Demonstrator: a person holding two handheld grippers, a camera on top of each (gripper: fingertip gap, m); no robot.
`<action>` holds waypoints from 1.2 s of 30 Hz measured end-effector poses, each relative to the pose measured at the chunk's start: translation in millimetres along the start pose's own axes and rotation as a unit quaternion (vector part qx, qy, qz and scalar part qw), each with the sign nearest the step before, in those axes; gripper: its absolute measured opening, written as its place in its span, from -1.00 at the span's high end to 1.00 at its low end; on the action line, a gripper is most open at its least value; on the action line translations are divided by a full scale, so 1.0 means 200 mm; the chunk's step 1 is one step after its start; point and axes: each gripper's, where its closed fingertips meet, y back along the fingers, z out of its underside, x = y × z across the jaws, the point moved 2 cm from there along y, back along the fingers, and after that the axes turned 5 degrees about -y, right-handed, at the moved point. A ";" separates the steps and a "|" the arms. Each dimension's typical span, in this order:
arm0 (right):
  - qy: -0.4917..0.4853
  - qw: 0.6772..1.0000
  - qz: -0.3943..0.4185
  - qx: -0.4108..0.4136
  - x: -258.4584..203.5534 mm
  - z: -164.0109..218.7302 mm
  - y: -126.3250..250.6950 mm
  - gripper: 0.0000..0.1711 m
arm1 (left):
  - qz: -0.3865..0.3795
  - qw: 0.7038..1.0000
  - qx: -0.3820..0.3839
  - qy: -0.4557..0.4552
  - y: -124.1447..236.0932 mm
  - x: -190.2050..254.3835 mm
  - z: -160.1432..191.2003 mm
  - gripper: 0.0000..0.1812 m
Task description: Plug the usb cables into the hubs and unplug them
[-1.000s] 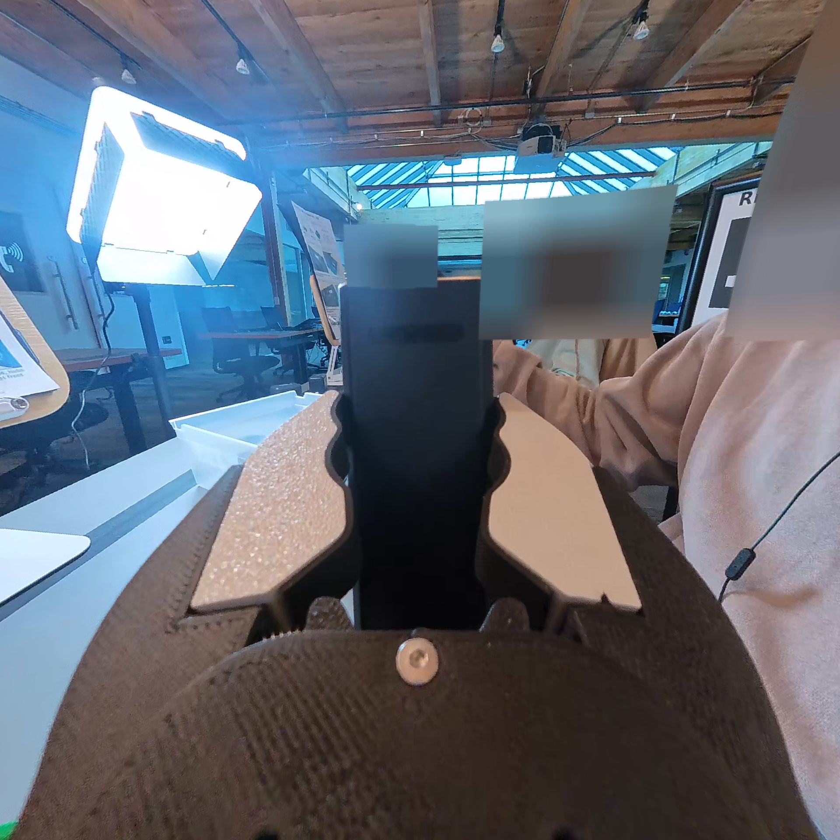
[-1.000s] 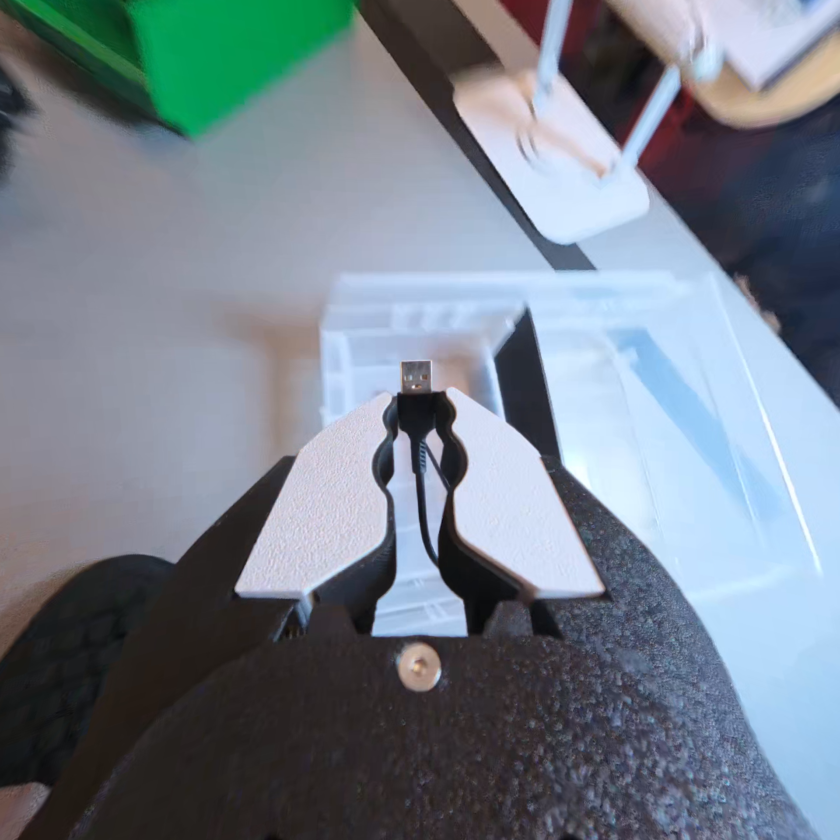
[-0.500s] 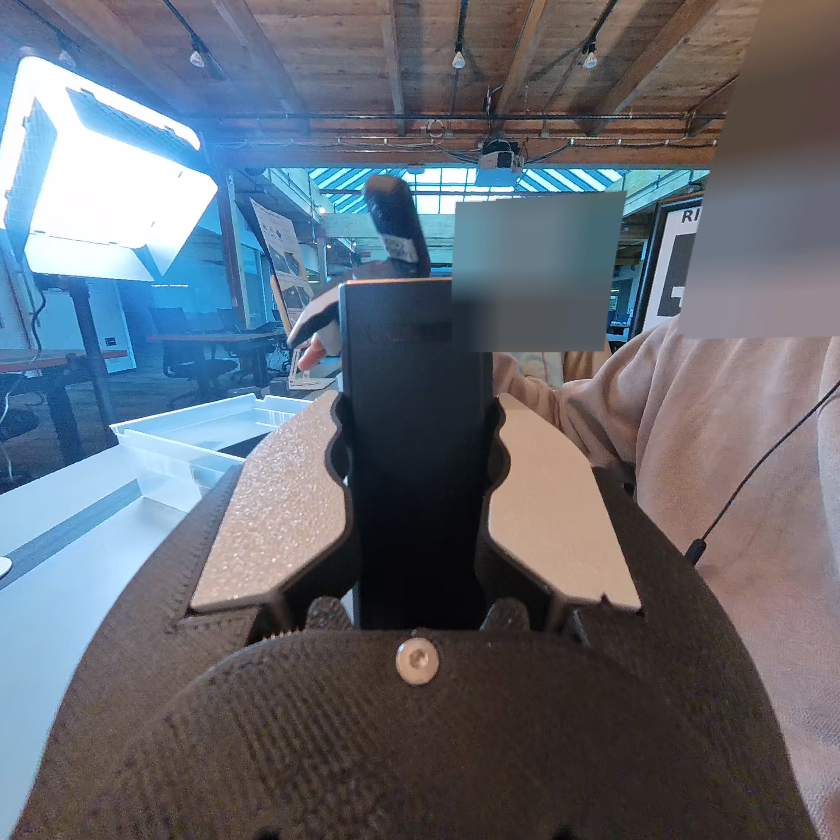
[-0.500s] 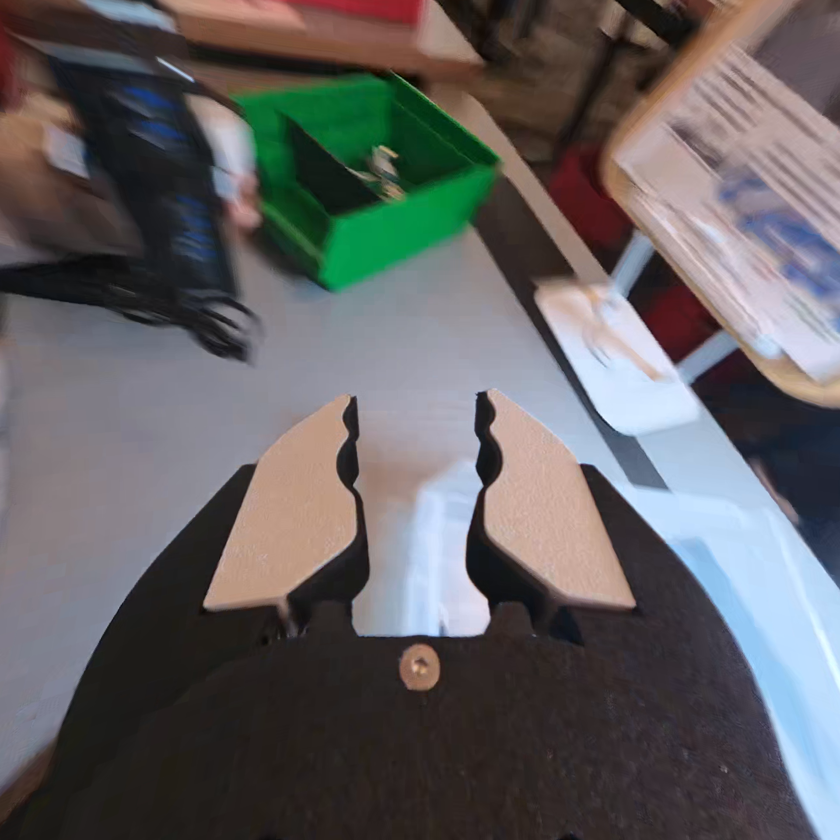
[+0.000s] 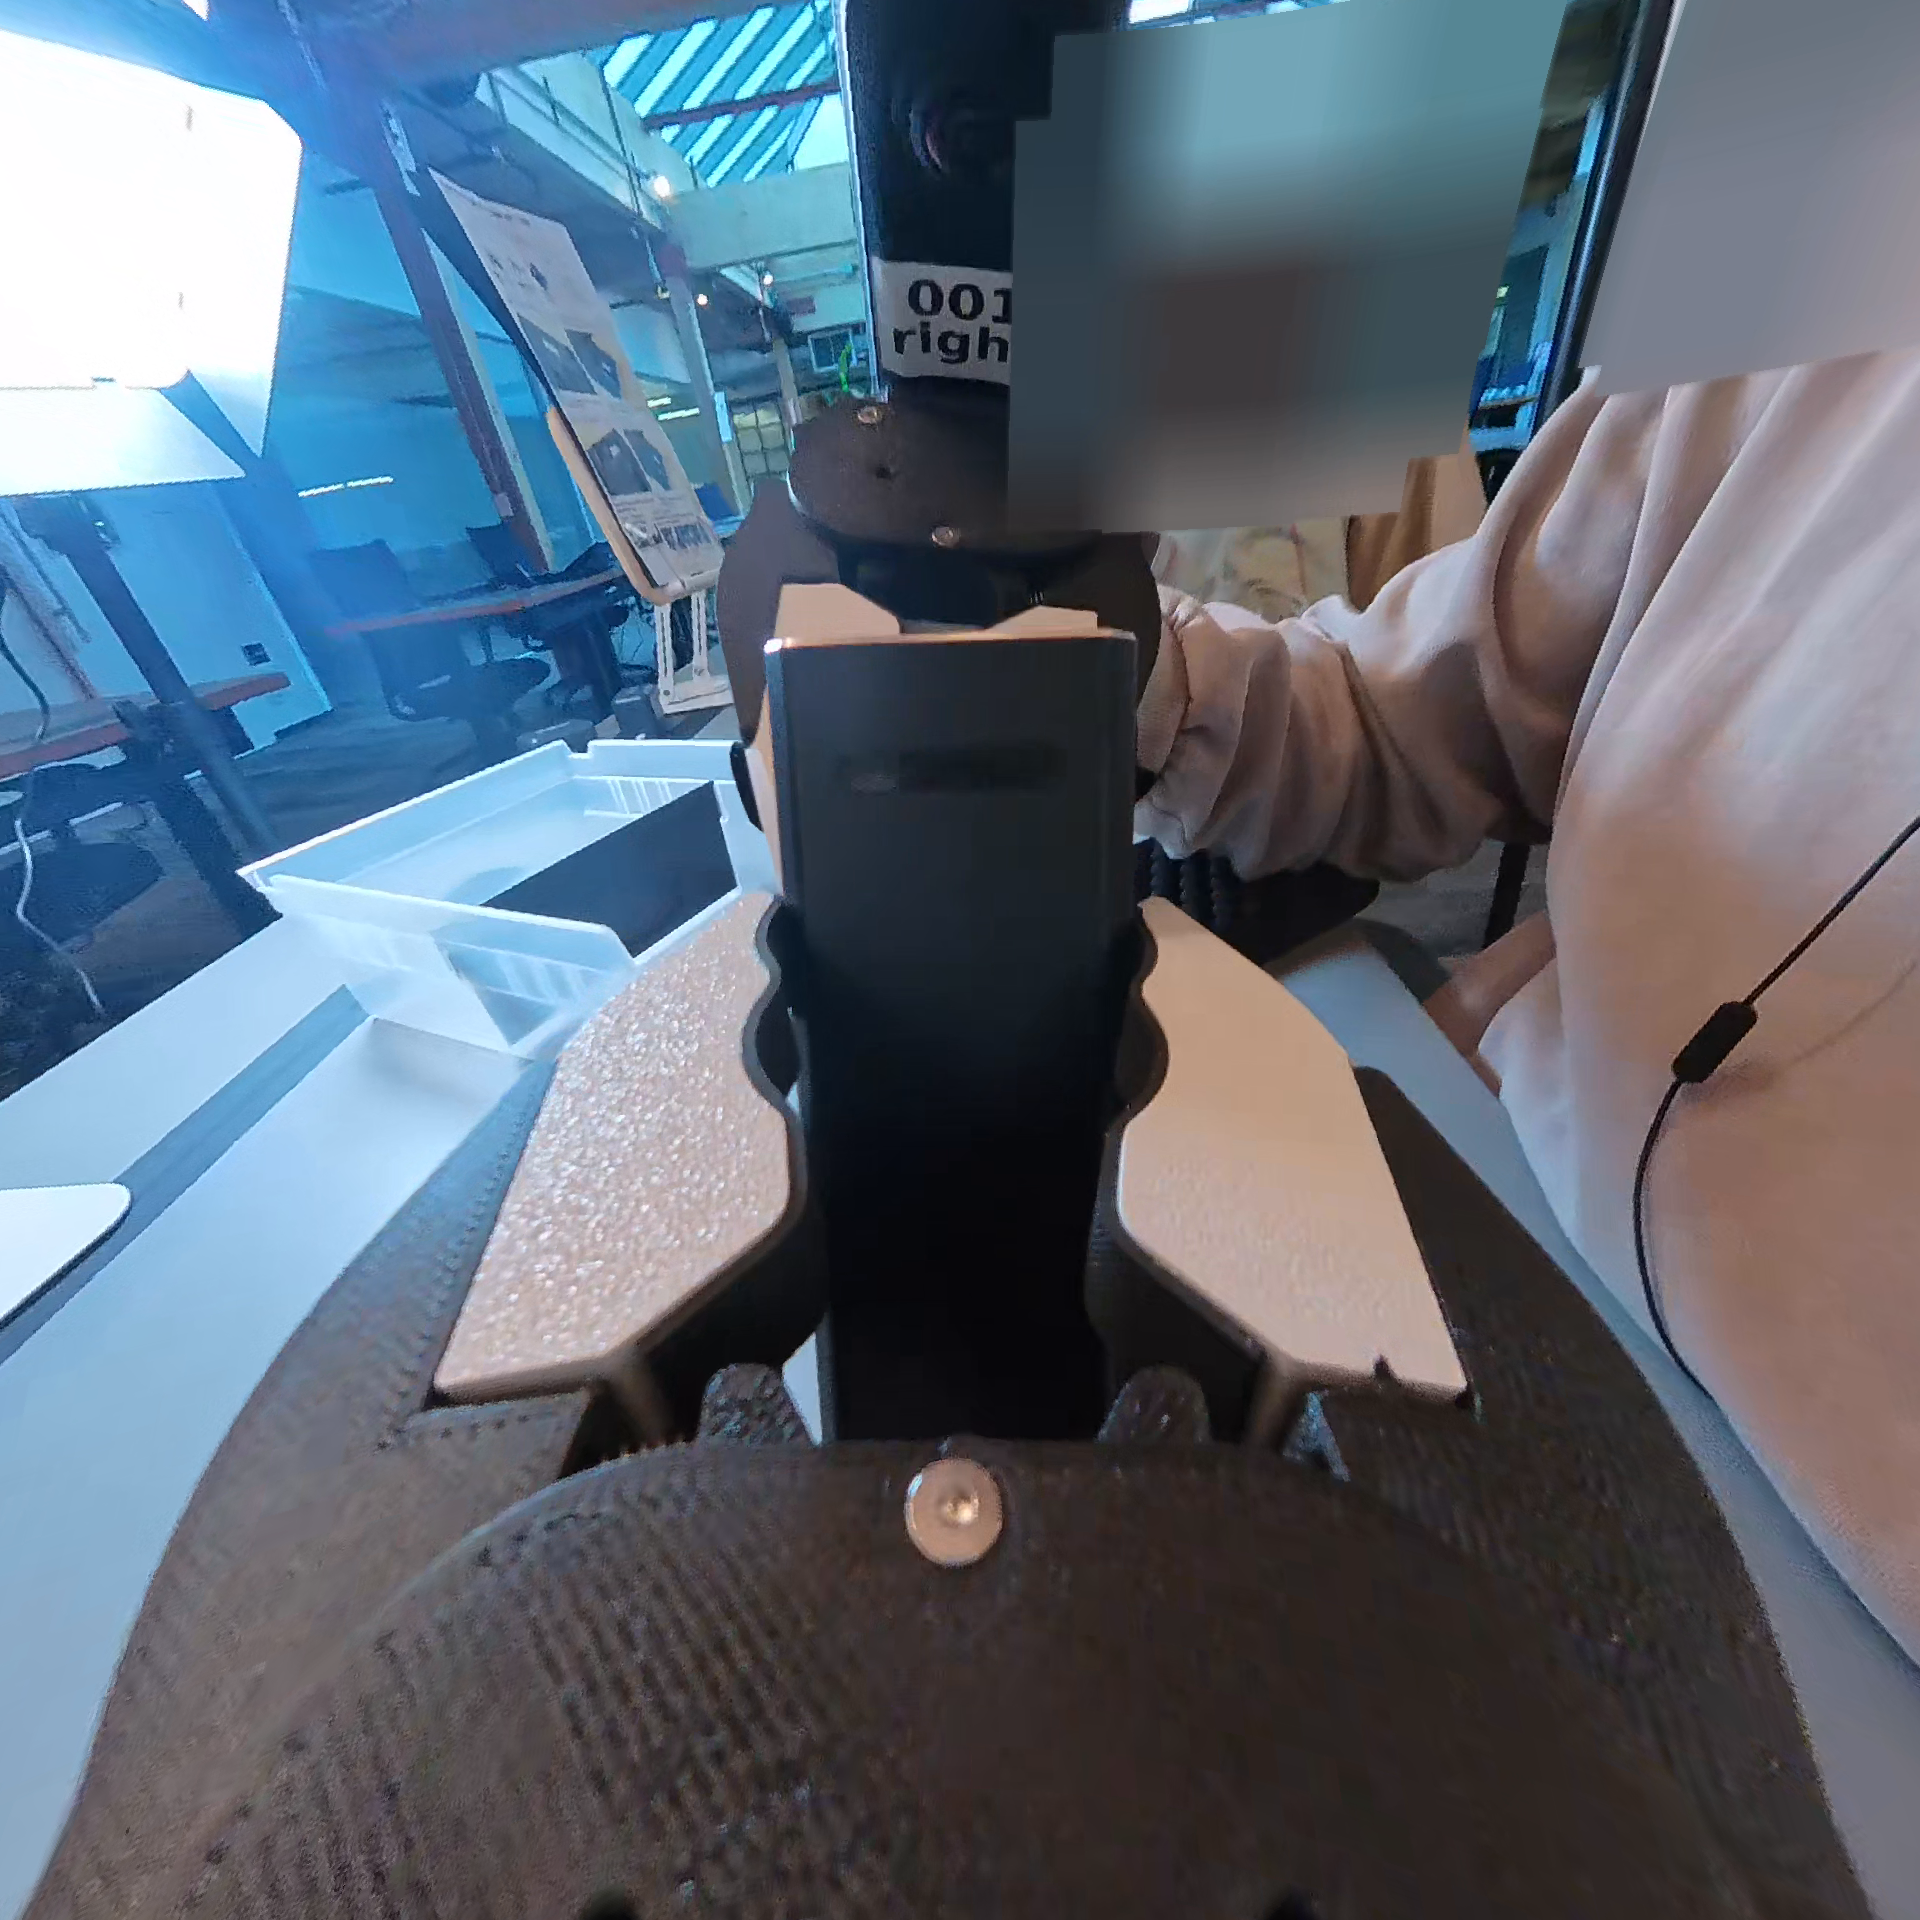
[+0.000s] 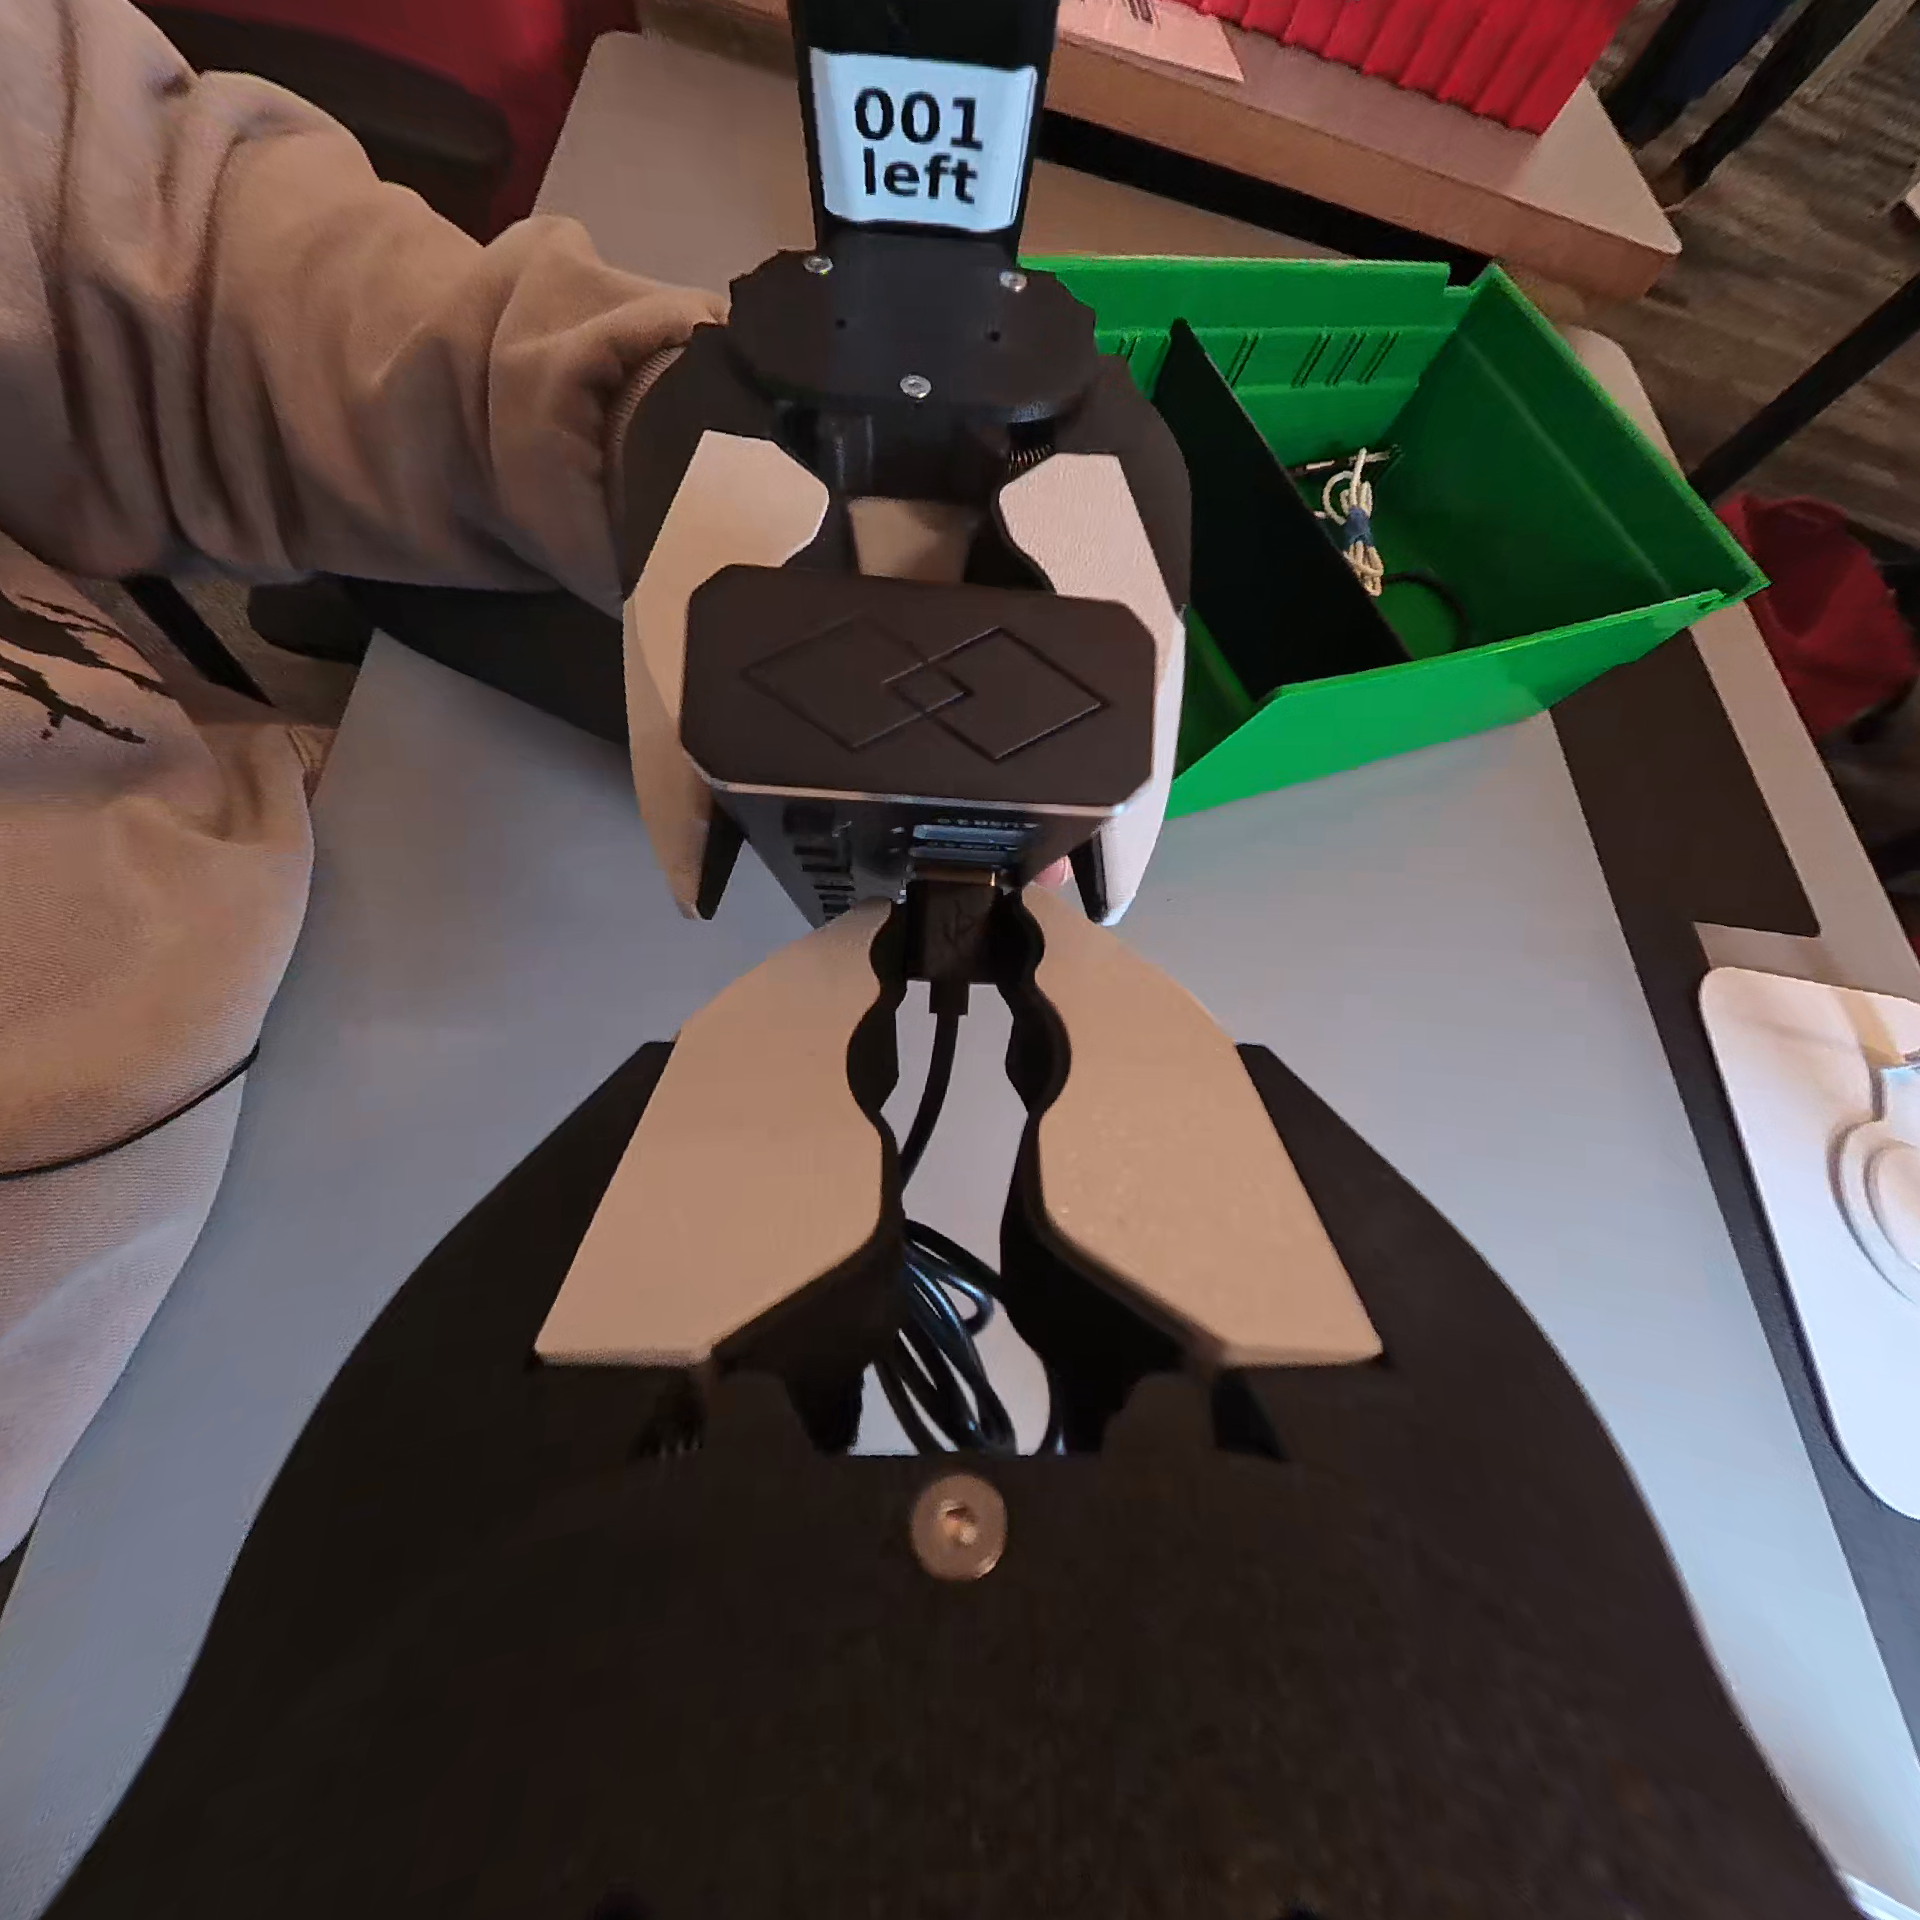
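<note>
My left gripper (image 5: 956,935) is shut on a black USB hub (image 5: 951,831) and holds it upright above the table. In the right wrist view the hub (image 6: 914,686) has a diamond emblem on its end, with the left gripper (image 6: 909,862) clamped round its sides. My right gripper (image 6: 951,930) is shut on a black USB plug (image 6: 948,961). The plug's front end meets a port on the hub's face; how deep it sits I cannot tell. Its cable (image 6: 935,1320) loops down between my fingers. The right gripper (image 5: 940,623) shows just beyond the hub in the left wrist view.
A green bin (image 6: 1507,623) with a divider and small items stands on the grey table (image 6: 1351,1039) behind the hub. A clear plastic tray (image 5: 468,883) lies to the left. A white flat base (image 6: 1818,1195) sits at the table edge. The person's sleeve (image 6: 312,364) is close. Only a small space, under 4 cm, lies between the two pairs of fingers.
The right gripper swung from over the clear tray to face the hub. Half a second ago its jaws looked open and empty; now they are shut on a plug at the hub's port. The left gripper tilted down slightly.
</note>
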 end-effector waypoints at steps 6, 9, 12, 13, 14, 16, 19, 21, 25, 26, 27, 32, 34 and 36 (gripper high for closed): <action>-0.002 1.000 -0.005 0.017 0.00 -0.01 0.01 0.81 | -0.020 0.999 -0.024 -0.038 0.00 0.00 -0.03 0.33; 0.028 0.996 0.062 -0.059 0.12 0.17 0.06 0.81 | -0.072 0.994 0.079 -0.019 0.17 -0.10 -0.21 0.33; -0.042 0.994 0.103 0.013 0.25 0.13 0.25 0.82 | -0.120 0.984 0.124 -0.038 0.42 -0.18 -0.37 0.32; -0.041 0.991 0.126 0.028 0.31 0.08 0.34 0.82 | -0.123 0.984 0.121 -0.041 0.44 -0.18 -0.36 0.32; -0.042 0.987 0.154 0.030 0.37 0.05 0.43 0.82 | -0.122 0.985 0.121 -0.035 0.43 -0.18 -0.35 0.32; -0.052 0.973 0.224 0.003 0.52 0.08 0.59 0.82 | -0.115 0.987 0.106 -0.024 0.37 -0.18 -0.30 0.32; -0.108 0.951 0.284 -0.060 0.70 0.34 0.71 0.81 | -0.101 0.991 0.082 -0.017 0.30 -0.17 -0.23 0.33; -0.161 0.934 0.293 -0.128 0.78 0.59 0.73 0.81 | -0.094 0.993 0.073 -0.009 0.27 -0.16 -0.19 0.33; -0.219 0.911 0.309 -0.164 0.87 0.81 0.74 0.41 | -0.082 0.994 0.066 0.003 0.22 -0.15 -0.15 0.33; -0.213 0.911 0.319 -0.152 0.88 0.78 0.75 0.37 | -0.077 0.995 0.068 0.007 0.21 -0.14 -0.14 0.33; -0.203 0.912 0.332 -0.132 0.89 0.73 0.77 0.35 | -0.072 0.995 0.070 0.011 0.20 -0.13 -0.14 0.33; -0.141 0.956 0.257 -0.011 0.70 0.34 0.70 0.41 | -0.037 0.993 0.100 0.045 0.17 -0.10 -0.14 0.33; -0.101 0.978 0.184 0.018 0.54 0.19 0.59 0.44 | -0.028 0.991 0.117 0.057 0.16 -0.09 -0.15 0.33; -0.068 0.991 0.111 0.033 0.37 0.08 0.44 0.44 | -0.019 0.988 0.136 0.068 0.16 -0.08 -0.17 0.33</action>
